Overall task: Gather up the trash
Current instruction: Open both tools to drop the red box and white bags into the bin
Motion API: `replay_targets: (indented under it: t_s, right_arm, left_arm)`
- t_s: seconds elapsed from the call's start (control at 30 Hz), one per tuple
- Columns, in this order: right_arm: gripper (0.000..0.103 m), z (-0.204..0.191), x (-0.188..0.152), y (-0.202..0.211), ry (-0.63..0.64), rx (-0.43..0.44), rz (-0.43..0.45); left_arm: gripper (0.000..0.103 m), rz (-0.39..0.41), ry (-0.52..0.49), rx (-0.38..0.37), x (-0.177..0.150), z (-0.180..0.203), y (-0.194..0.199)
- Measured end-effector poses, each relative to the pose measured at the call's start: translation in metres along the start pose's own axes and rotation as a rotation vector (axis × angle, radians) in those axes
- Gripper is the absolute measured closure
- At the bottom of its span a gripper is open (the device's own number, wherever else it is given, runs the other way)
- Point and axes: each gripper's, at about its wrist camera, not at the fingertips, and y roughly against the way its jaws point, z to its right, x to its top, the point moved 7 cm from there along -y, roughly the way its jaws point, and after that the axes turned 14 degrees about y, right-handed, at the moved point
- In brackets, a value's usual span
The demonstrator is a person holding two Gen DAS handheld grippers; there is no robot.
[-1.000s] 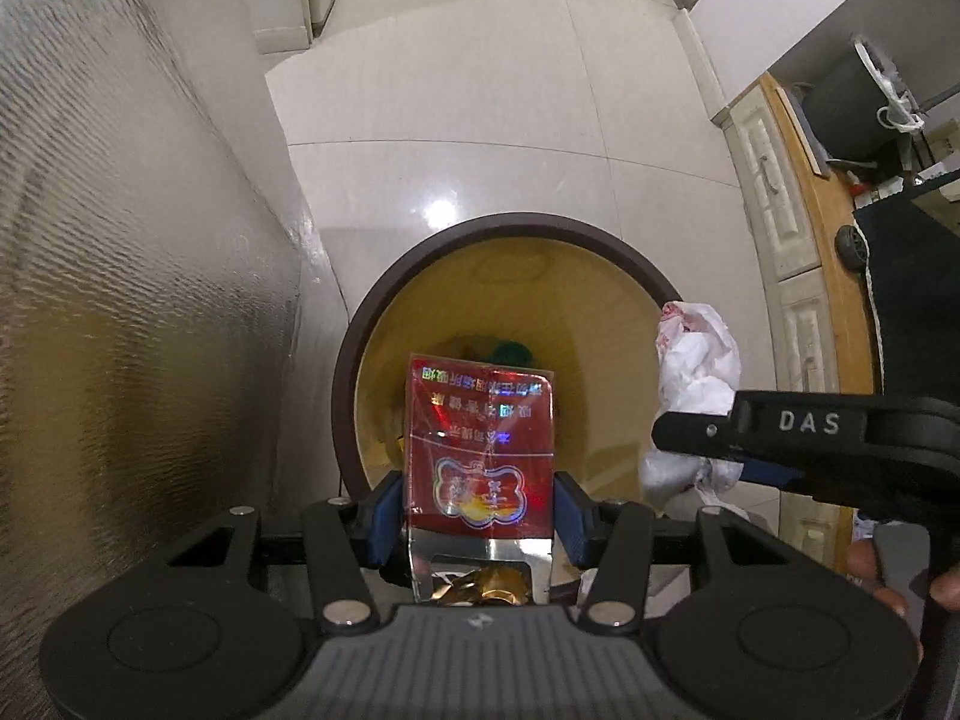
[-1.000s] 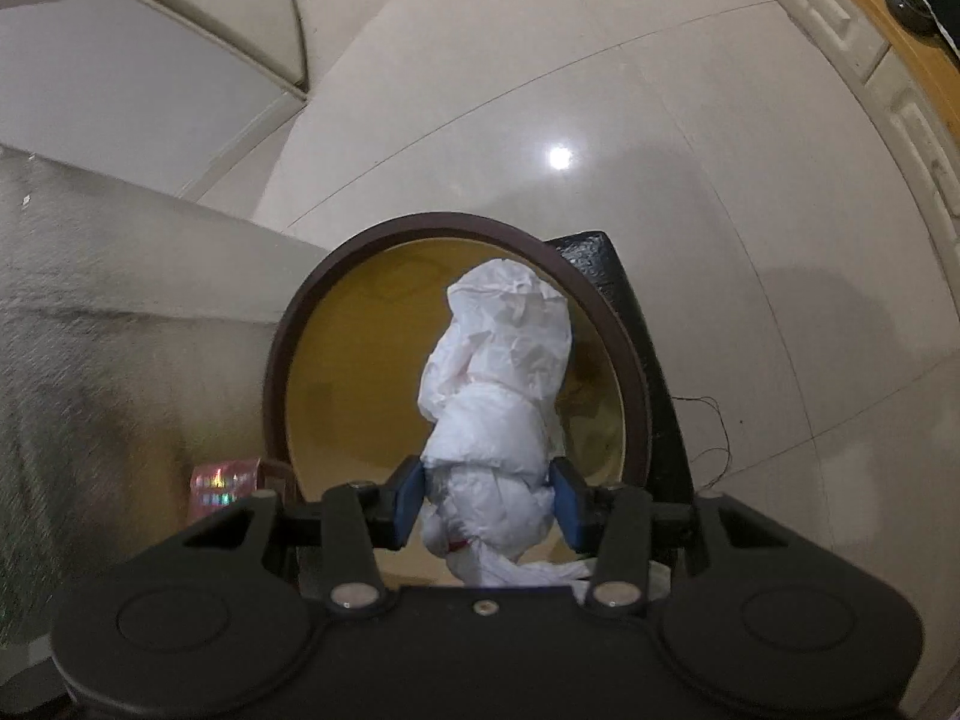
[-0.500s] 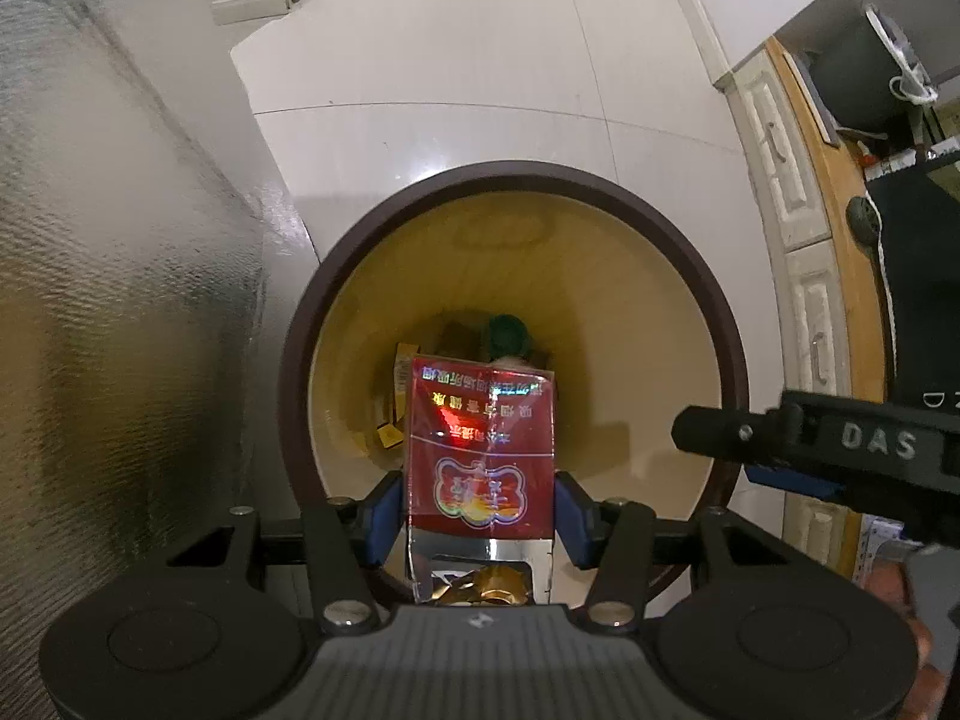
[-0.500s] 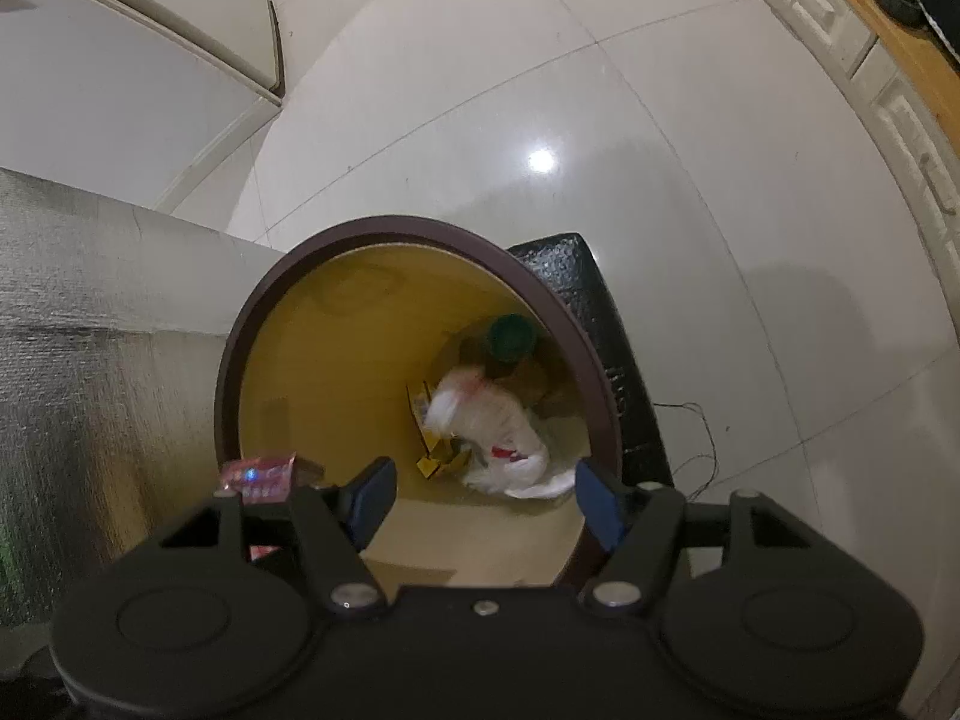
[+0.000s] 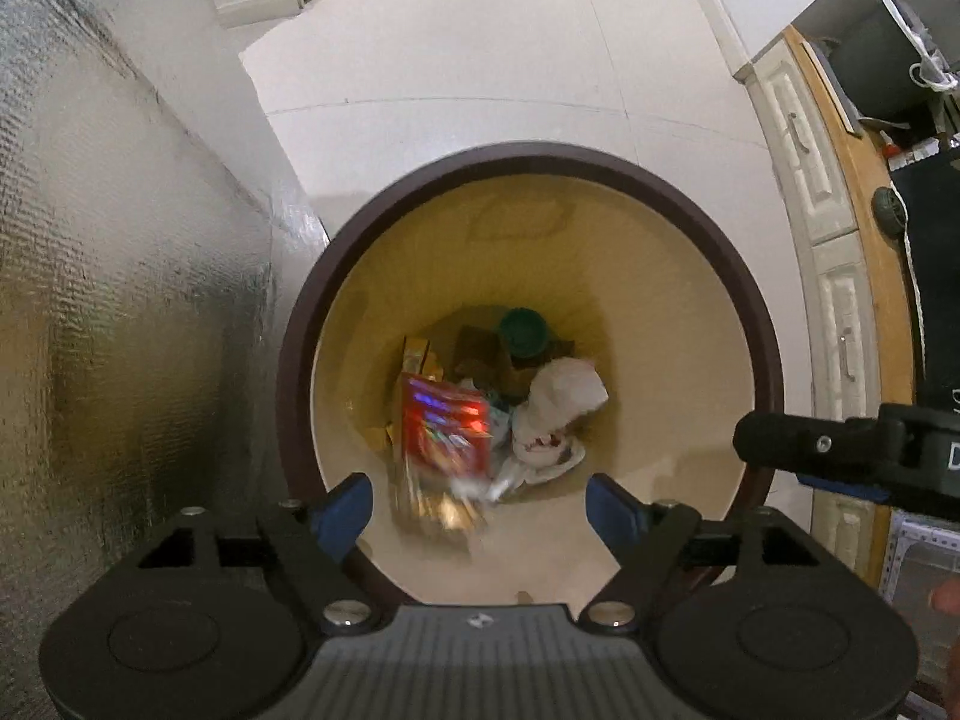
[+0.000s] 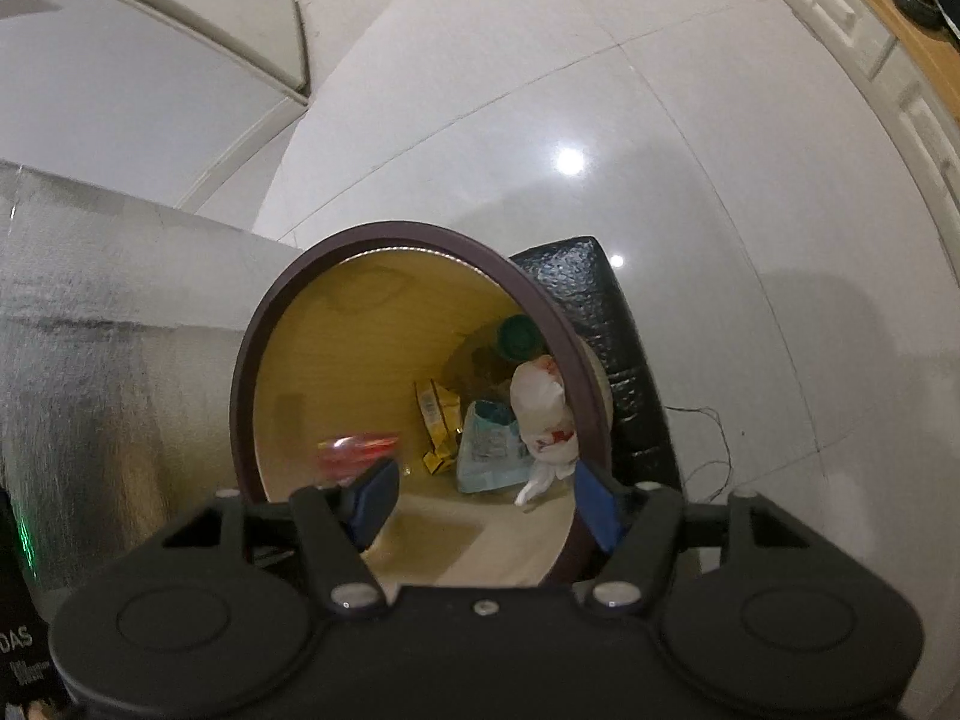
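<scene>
A round bin with a dark brown rim (image 5: 600, 157) (image 6: 420, 232) and tan inside stands on the floor below both grippers. My left gripper (image 5: 480, 507) is open above it. A red shiny packet (image 5: 445, 425) is blurred inside the bin, loose from the jaws; it shows as a red blur in the right wrist view (image 6: 354, 449). My right gripper (image 6: 483, 498) is open and empty. A crumpled white bag (image 5: 561, 414) (image 6: 543, 414) lies at the bin's bottom with a green lid (image 5: 523, 333), yellow wrappers (image 6: 438, 423) and a pale blue packet (image 6: 489, 447).
A silver foil-covered wall (image 5: 120, 300) stands close on the left of the bin. A black block (image 6: 606, 354) sits against the bin's far side. White tiled floor (image 5: 480, 60) lies beyond. Cream cabinets (image 5: 834, 276) with a wooden top run along the right.
My left gripper has opened and the red packet has dropped into the bin. My right gripper let the white bag go earlier and stays open; the bag lies at the bottom.
</scene>
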Motion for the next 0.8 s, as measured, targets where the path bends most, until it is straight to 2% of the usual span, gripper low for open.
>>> replay_targets:
  t_s: [0.37, 0.53, 0.67, 0.8]
  right_arm:
    - [0.038, -0.016, -0.002, 0.008, 0.175, -0.008, 0.018]
    - [0.036, -0.018, -0.002, 0.018, 0.213, -0.015, 0.036]
    - [0.031, -0.019, -0.003, 0.026, 0.230, -0.029, 0.039]
    - [0.021, -0.020, -0.006, 0.033, 0.244, -0.035, 0.048]
  left_arm:
    - [0.024, 0.007, -0.002, 0.002, -0.006, -0.003, 0.010]
    - [0.024, 0.020, -0.006, 0.005, -0.008, -0.006, 0.021]
    - [0.020, 0.036, 0.000, 0.010, -0.009, -0.009, 0.031]
    - [0.016, 0.051, 0.016, 0.017, -0.011, -0.015, 0.043]
